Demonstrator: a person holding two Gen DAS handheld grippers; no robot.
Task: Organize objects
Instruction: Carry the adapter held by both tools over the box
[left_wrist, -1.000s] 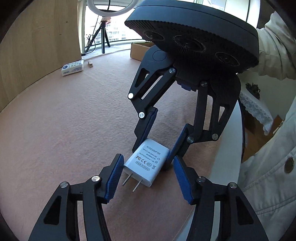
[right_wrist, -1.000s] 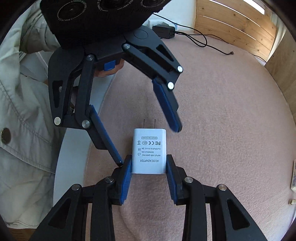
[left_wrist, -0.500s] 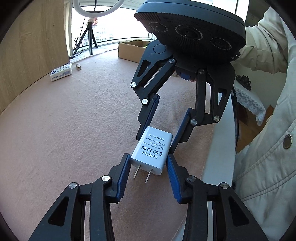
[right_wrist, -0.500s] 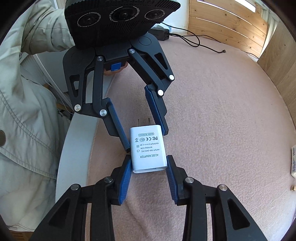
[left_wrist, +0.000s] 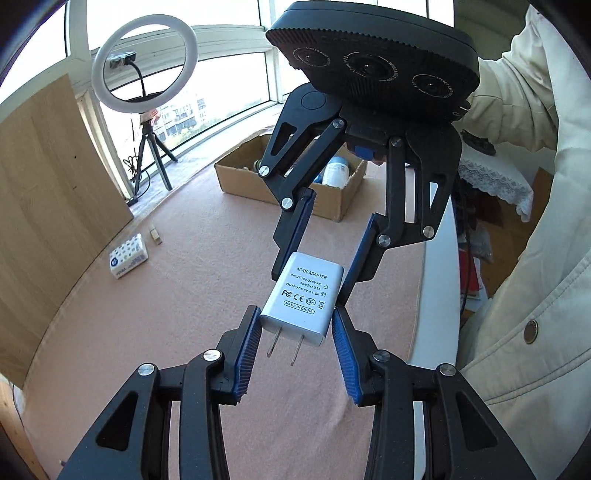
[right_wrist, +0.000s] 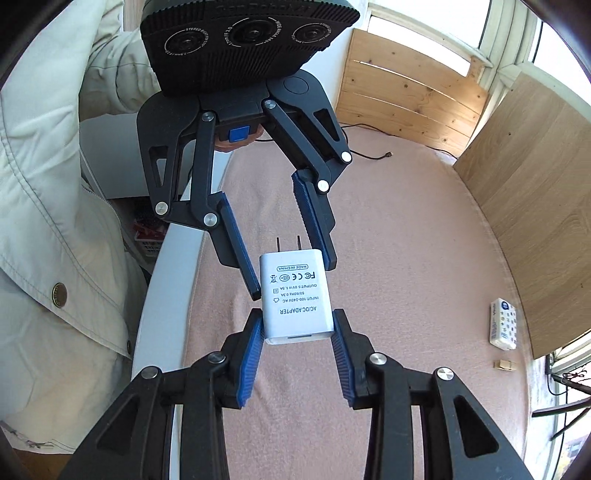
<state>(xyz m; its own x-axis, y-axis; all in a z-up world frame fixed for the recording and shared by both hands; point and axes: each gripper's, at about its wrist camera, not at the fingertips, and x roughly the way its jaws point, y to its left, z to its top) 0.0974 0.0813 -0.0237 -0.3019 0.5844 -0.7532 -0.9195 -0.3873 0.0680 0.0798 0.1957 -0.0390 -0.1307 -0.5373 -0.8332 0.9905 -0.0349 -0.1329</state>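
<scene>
A white AC/DC adapter (left_wrist: 301, 295) hangs in the air above the pink tablecloth (left_wrist: 166, 332), held from both ends. My left gripper (left_wrist: 294, 321) is shut on its pronged end, blue pads against the two sides, prongs pointing back at that camera. My right gripper (left_wrist: 314, 282) comes from the opposite side and is shut on the other end. In the right wrist view the adapter (right_wrist: 295, 295) sits between the right gripper (right_wrist: 296, 319) pads, with the left gripper (right_wrist: 291, 277) clamped near the prongs.
A cardboard box (left_wrist: 332, 199) with a bottle inside stands at the far side of the cloth. A tissue pack (left_wrist: 129, 260) and a small wooden piece (left_wrist: 156, 235) lie near a wooden board (left_wrist: 48, 192). A ring light (left_wrist: 144, 70) stands by the window. The table's white edge (left_wrist: 436, 295) runs beside a person's cream jacket (left_wrist: 535, 295).
The left jaws closed onto the adapter's pronged end. Both grippers then rose together, lifting the adapter off the cloth, and the views now take in more of the room.
</scene>
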